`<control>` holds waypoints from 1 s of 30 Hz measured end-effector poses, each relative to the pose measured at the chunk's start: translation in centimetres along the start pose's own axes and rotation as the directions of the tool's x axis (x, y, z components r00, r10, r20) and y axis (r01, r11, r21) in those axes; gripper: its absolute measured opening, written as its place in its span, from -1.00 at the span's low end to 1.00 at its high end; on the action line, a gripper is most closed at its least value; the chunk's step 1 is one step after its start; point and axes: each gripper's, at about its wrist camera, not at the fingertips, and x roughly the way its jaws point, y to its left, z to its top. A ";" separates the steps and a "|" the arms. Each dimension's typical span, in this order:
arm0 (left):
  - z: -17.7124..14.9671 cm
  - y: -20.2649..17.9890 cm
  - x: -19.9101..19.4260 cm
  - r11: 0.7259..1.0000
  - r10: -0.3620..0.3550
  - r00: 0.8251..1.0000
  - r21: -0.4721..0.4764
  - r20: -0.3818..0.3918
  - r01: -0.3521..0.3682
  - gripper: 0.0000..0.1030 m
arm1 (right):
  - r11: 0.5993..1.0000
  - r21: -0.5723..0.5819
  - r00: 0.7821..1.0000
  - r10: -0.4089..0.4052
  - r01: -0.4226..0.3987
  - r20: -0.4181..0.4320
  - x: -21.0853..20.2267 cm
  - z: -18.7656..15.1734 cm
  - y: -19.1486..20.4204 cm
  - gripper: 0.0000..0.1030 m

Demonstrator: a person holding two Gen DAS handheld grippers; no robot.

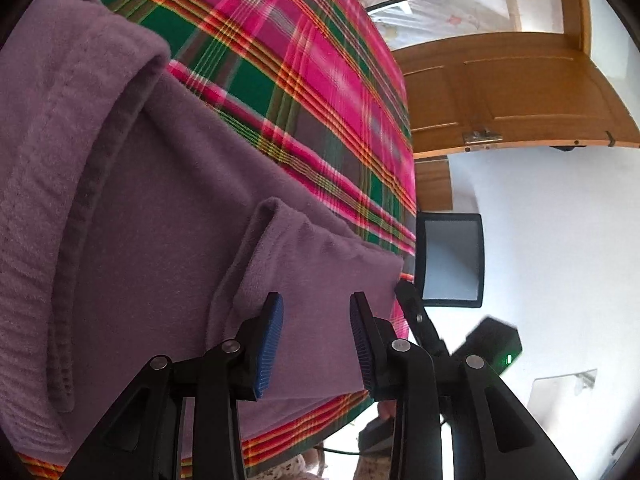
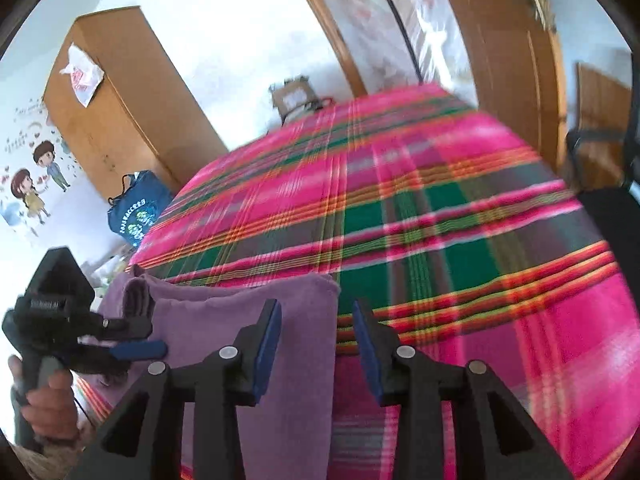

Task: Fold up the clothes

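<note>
Two black two-finger tongs with blue ribbed pads are at work over the bed. The left gripper [image 1: 316, 344] hovers with its jaws parted above a folded-over flap of the soft purple fleece garment [image 1: 160, 208]; the pads stand apart and pinch nothing, though cloth lies beneath them. The right gripper [image 2: 316, 350] is likewise spread wide and empty, one pad over the purple cloth's near corner, the other over the bright pink, green and orange plaid bedspread [image 2: 460, 240]. From its camera, a hand [image 2: 48, 404] can be seen gripping the left tool's handle off to the side. The garment lies spread on the near part of the bedspread, close to the edge, with one long rolled fold along its side and another flap turned over near the tongs. I'd judge the folding under way but unfinished: some edges are turned in, yet the piece is still broad and loose, needing further folds into a compact bundle. Beyond stand a wooden wardrobe [image 2: 120, 100] and door [image 1: 500, 92].
</note>
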 end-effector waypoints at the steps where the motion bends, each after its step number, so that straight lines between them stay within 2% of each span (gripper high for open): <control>1: -0.1 0.1 0.2 1.000 0.006 1.000 -0.004 -0.005 -0.006 -0.31 | 1.000 0.013 1.000 0.012 -0.012 -0.015 0.4 0.1 -0.3 -0.26; 9: -0.2 0.5 0.7 1.000 0.008 1.000 -0.011 -0.010 -0.008 -0.31 | 0.990 0.096 0.991 0.109 -0.101 -0.073 3.3 0.8 -1.6 -0.28; 12: -0.2 0.5 0.8 1.000 0.014 1.000 -0.004 -0.012 -0.014 -0.31 | 0.988 0.102 0.991 0.119 -0.112 -0.066 3.5 0.9 -1.9 -0.64; 16: -0.1 0.6 1.0 1.000 0.014 1.000 -0.005 -0.013 -0.014 -0.31 | 0.993 0.080 0.995 0.090 -0.087 -0.037 2.8 1.0 -1.6 -0.70; 21: -0.1 1.1 0.7 1.000 0.005 1.000 -0.025 -0.009 -0.005 -0.31 | 0.996 0.068 0.995 0.066 -0.061 -0.070 3.5 1.1 -1.6 -0.66; 24: -0.2 0.6 0.6 1.000 0.017 1.000 -0.023 -0.001 -0.017 -0.31 | 0.994 0.087 0.995 0.075 -0.069 -0.070 3.6 1.0 -2.0 -0.46; 27: -0.5 -0.4 0.2 0.999 0.037 0.999 0.024 0.021 -0.037 -0.31 | 0.992 0.109 0.995 0.073 -0.066 -0.069 3.2 0.8 -2.6 -0.42; 28: -0.4 -0.7 0.2 0.999 0.036 0.999 0.033 0.023 -0.036 -0.31 | 0.994 0.098 0.997 0.058 -0.052 -0.059 2.6 0.7 -2.5 -0.33; 30: -0.2 -0.9 0.1 0.999 0.029 0.999 0.028 0.020 -0.030 -0.31 | 0.996 0.083 0.998 0.045 -0.040 -0.048 1.8 0.3 -2.3 -0.27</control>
